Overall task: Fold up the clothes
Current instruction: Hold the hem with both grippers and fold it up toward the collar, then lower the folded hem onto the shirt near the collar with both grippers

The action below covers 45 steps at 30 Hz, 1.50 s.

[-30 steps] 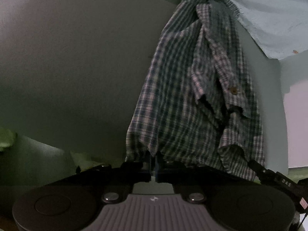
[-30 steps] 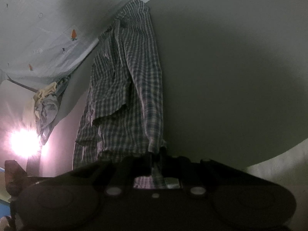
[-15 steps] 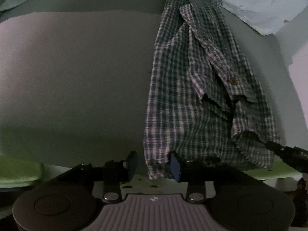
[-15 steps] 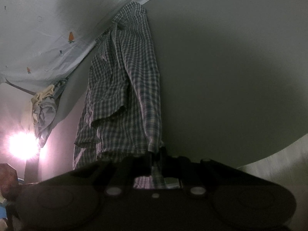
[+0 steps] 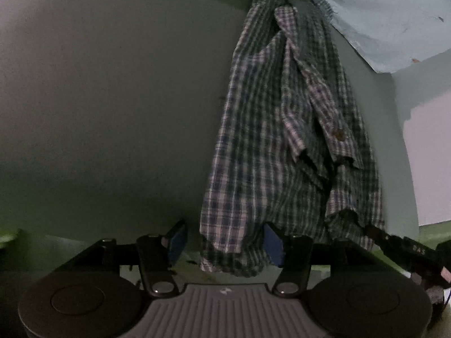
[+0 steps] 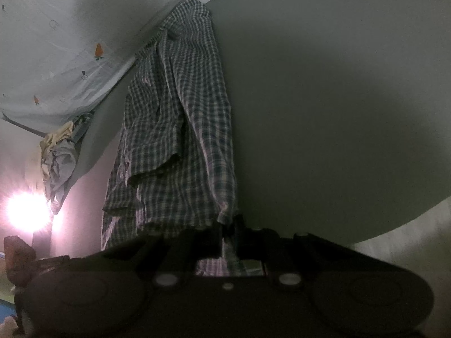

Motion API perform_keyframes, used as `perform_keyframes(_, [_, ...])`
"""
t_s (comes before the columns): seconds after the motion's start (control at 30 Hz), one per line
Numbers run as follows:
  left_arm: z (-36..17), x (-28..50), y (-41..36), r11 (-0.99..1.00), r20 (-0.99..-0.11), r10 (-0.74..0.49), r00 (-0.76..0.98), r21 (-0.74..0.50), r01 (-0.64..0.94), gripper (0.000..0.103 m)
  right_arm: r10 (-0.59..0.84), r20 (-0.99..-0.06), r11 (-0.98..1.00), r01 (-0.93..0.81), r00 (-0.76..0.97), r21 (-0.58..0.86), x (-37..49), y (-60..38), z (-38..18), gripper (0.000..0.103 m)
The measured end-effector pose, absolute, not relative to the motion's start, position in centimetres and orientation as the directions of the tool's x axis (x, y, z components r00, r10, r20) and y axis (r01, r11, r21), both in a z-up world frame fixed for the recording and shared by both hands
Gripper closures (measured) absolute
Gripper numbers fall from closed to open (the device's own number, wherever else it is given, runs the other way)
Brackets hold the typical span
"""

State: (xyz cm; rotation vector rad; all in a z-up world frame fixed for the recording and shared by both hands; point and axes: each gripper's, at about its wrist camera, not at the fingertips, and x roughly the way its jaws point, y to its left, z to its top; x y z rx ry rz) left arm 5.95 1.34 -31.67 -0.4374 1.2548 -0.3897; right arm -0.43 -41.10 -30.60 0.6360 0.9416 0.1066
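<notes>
A blue-and-white plaid shirt (image 5: 270, 129) lies stretched along a grey surface (image 5: 112, 98), bunched at its far end. Its near corner sits loose between the blue pads (image 5: 272, 243) of my left gripper (image 5: 224, 243). The jaws are opening and do not press on the cloth. In the right wrist view the same plaid shirt (image 6: 180, 129) runs away from my right gripper (image 6: 228, 225), which is shut on the hem. That right gripper (image 5: 394, 242) also shows at the right edge of the left wrist view, holding the shirt's other near corner.
A pale blue sheet with small carrot prints (image 6: 70, 28) covers the far side past the shirt. A heap of crumpled clothes (image 6: 56, 152) lies at the left. A bright lamp (image 6: 26, 211) glares low on the left. Green ground (image 5: 434, 231) shows beyond the surface's edge.
The left jaws went from shut on the shirt's corner to wide apart, letting the cloth go. The left view shifted a little. The right gripper kept still with its grip.
</notes>
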Motion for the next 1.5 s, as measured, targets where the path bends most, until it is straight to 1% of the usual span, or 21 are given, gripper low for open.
perform_keyframes(0.13, [-32.1,6.5,2.0,0.833,-0.808,-0.532,0.253,-0.553,-0.013,0.043,0.360,-0.719,0.807,0.188,0.594,0.560,-0.5,-41.2,-30.8,0.095])
perform_keyframes(0.17, [-32.3,6.5,1.9,0.835,-0.814,-0.525,0.249,-0.549,-0.036,0.050,0.364,-0.720,0.805,0.189,0.591,0.562,-0.4,-41.2,-30.9,0.095])
perform_keyframes(0.2, [-32.5,6.6,1.5,0.849,-0.833,-0.501,0.234,-0.525,-0.053,0.068,0.367,-0.721,0.805,0.187,0.588,0.563,-0.4,-41.2,-31.0,0.095])
perform_keyframes(0.23, [-32.6,6.6,1.3,0.856,-0.844,-0.489,0.218,-0.513,-0.064,0.078,0.369,-0.720,0.806,0.183,0.587,0.562,-0.3,-41.1,-31.0,0.096])
perform_keyframes(0.27, [-32.8,6.6,1.0,0.861,-0.853,-0.481,0.202,-0.503,-0.073,0.091,0.373,-0.716,0.806,0.177,0.590,0.565,-0.2,-41.0,-30.9,0.097])
perform_keyframes(0.3, [-32.9,6.6,1.1,0.835,-0.833,-0.519,0.192,-0.542,-0.092,0.096,0.383,-0.706,0.801,0.168,0.595,0.575,-0.2,-41.0,-30.7,0.097])
perform_keyframes(0.33, [-33.0,6.5,1.1,0.801,-0.805,-0.565,0.184,-0.588,-0.114,0.099,0.397,-0.693,0.792,0.157,0.602,0.590,-0.2,-41.0,-30.6,0.098])
perform_keyframes(0.47, [-32.1,6.6,1.9,0.678,-0.705,-0.672,0.227,-0.709,-0.195,0.100,0.462,-0.613,0.717,0.138,0.641,0.684,-0.6,-41.9,-29.8,0.099])
perform_keyframes(0.6, [-30.4,7.4,2.9,0.529,-0.588,-0.746,0.312,-0.809,-0.257,0.100,0.513,-0.498,0.569,0.158,0.700,0.807,-0.8,-44.2,-29.1,0.099])
perform_keyframes(0.77, [-27.8,9.9,2.9,0.392,-0.484,-0.779,0.398,-0.872,-0.294,0.100,0.530,-0.411,0.457,0.158,0.741,0.875,1.5,-45.7,-27.4,0.100])
perform_keyframes(0.9, [-26.2,14.2,2.4,0.291,-0.385,-0.813,0.436,-0.918,-0.269,0.100,0.526,-0.366,0.442,0.121,0.768,0.889,6.2,-45.7,-24.8,0.100])
perform_keyframes(1.03, [-24.5,21.2,1.5,0.290,-0.361,-0.812,0.459,-0.931,-0.220,0.100,0.498,-0.358,0.465,0.105,0.790,0.879,13.3,-45.8,-22.8,0.100])
perform_keyframes(1.1, [-24.1,25.2,1.3,0.312,-0.378,-0.793,0.477,-0.925,-0.216,0.099,0.462,-0.392,0.484,0.144,0.795,0.863,17.5,-45.9,-22.6,0.099])
perform_keyframes(1.17, [-24.1,29.1,1.1,0.350,-0.412,-0.764,0.496,-0.911,-0.218,0.097,0.422,-0.423,0.494,0.188,0.802,0.849,21.6,-46.1,-22.6,0.094])
perform_keyframes(1.2, [-24.0,31.0,0.9,0.369,-0.429,-0.749,0.506,-0.903,-0.219,0.087,0.401,-0.430,0.485,0.211,0.809,0.849,23.3,-46.4,-22.8,0.083])
perform_keyframes(1.23, [-24.3,32.7,0.8,0.393,-0.450,-0.738,0.503,-0.892,-0.222,0.081,0.380,-0.437,0.476,0.233,0.815,0.848,25.0,-46.7,-23.1,0.069])
perform_keyframes(1.27, [-24.5,34.2,0.7,0.419,-0.476,-0.726,0.497,-0.879,-0.229,0.071,0.358,-0.438,0.467,0.248,0.825,0.849,26.3,-47.0,-23.1,0.062])
perform_keyframes(1.3, [-24.7,35.5,0.5,0.444,-0.494,-0.713,0.498,-0.867,-0.225,0.069,0.335,-0.430,0.460,0.253,0.838,0.851,27.1,-47.4,-23.0,0.056])
perform_keyframes(1.37, [-24.7,36.8,0.3,0.512,-0.533,-0.681,0.502,-0.837,-0.194,0.061,0.290,-0.431,0.480,0.260,0.854,0.838,27.6,-48.0,-22.6,0.056])
perform_keyframes(1.4, [-24.6,37.4,0.2,0.546,-0.552,-0.664,0.505,-0.819,-0.177,0.054,0.269,-0.448,0.511,0.267,0.853,0.817,27.1,-48.0,-22.5,0.055])
perform_keyframes(1.5, [-24.0,36.7,0.4,0.666,-0.618,-0.596,0.513,-0.737,-0.114,0.045,0.216,-0.500,0.602,0.289,0.838,0.744,25.7,-47.8,-22.2,0.053])
